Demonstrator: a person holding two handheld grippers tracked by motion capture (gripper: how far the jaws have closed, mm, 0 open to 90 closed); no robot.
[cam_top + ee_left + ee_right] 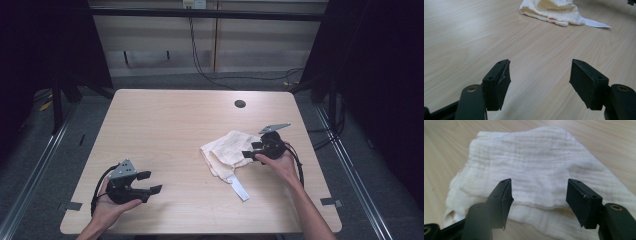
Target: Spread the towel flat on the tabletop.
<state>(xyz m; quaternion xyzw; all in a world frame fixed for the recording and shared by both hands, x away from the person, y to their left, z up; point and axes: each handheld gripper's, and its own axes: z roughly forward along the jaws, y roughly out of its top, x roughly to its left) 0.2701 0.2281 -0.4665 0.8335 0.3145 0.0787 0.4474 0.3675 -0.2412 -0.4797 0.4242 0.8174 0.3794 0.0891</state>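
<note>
Wooden table (pixel 165 130): cloth (pixel 534 162) under gaping right tongs (pixel 539 203).

— What's sitting under everything?
— A pale wood-grain rectangular table (pixel 165 135) with rounded corners and a small dark round hole (pixel 240 104) near its far edge.
— Anything lying on it?
— A crumpled cream cloth (pixel 227 150), white tag (pixel 240 189) trailing toward the near edge.

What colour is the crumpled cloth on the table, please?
Cream-white cloth, clearest in the right gripper view.
</note>
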